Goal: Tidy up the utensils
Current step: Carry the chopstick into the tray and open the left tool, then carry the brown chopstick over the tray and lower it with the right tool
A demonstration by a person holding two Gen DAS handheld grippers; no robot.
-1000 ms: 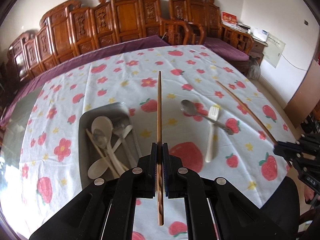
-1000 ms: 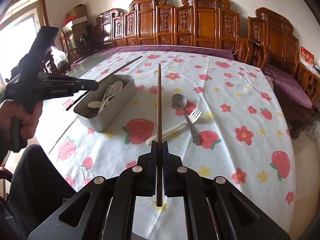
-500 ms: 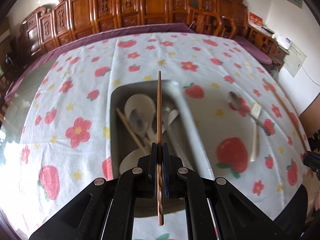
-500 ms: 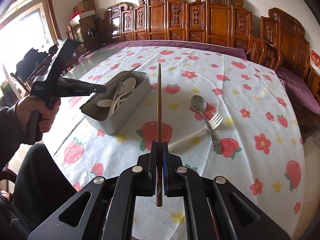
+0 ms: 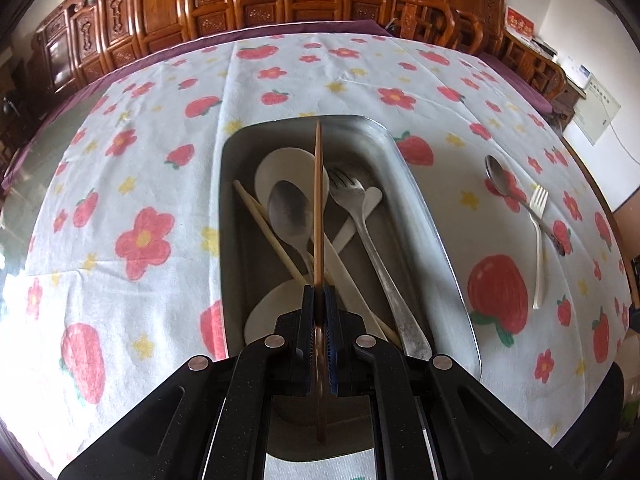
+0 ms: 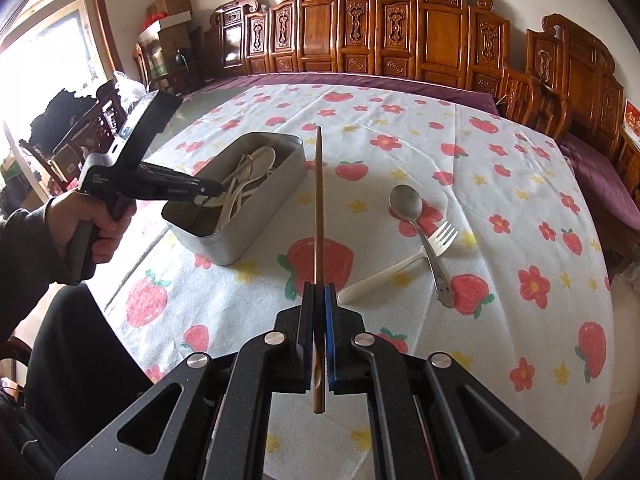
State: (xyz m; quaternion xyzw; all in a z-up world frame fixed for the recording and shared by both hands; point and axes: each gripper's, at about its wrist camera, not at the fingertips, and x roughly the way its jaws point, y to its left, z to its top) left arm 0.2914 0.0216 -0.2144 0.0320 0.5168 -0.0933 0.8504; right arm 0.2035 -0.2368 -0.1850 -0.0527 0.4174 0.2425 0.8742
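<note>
The left gripper (image 5: 319, 312), jaws clamped on a brown wooden chopstick (image 5: 318, 200), hangs steeply over the steel utensil tray (image 5: 436, 240), the stick's long axis running down the tray's length above a metal spoon (image 5: 289, 212), white spoons, a fork (image 5: 362, 220) and a pale chopstick (image 5: 264, 220); the tray lies directly beneath, so a release should drop it inside. The right gripper (image 6: 319, 304) pinches a second brown chopstick (image 6: 317, 208) over the strawberry tablecloth (image 6: 500, 184), tray off to its left, beside a loose spoon (image 6: 406, 202) and white-handled fork (image 6: 400, 268). The held stick's tail and the tray's near end are hidden behind the left gripper's body
</note>
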